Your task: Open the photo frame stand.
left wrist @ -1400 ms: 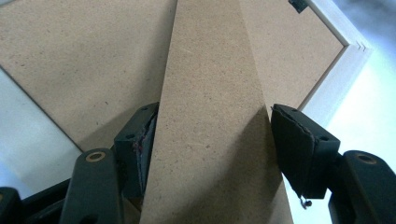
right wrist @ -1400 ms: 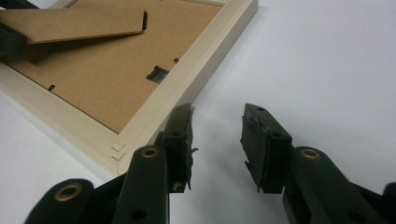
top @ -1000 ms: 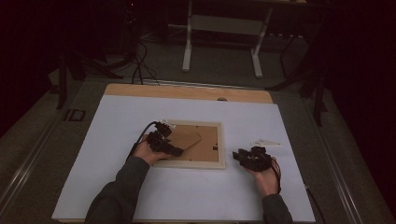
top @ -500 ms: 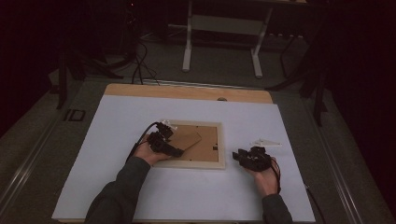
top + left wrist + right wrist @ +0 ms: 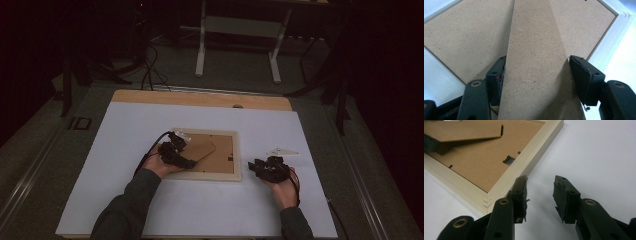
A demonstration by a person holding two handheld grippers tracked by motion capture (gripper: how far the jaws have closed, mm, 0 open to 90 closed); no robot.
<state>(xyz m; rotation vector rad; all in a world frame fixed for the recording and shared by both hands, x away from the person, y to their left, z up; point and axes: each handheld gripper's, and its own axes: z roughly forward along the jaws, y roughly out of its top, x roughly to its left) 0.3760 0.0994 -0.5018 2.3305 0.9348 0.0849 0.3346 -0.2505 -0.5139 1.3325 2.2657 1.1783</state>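
We saw the left gripper [image 5: 536, 75] straddling the frame's stand flap [image 5: 536, 62], jaws apart, not clearly touching it. Right gripper [image 5: 539, 195] gaped empty, picture frame [image 5: 529, 157] corner at its 10 o'clock.

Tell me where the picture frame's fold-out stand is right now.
In the high view, the stand lies over the frame's brown backing, left of centre, between the left gripper's open jaws.

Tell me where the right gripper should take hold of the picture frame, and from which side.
Grip the pale wooden rail on the picture frame's right edge, coming in from the right, where the open right gripper already sits beside the corner. The frame lies flat, back up, so that raised rail is probably the only graspable lip; the left gripper straddles the brown stand flap.
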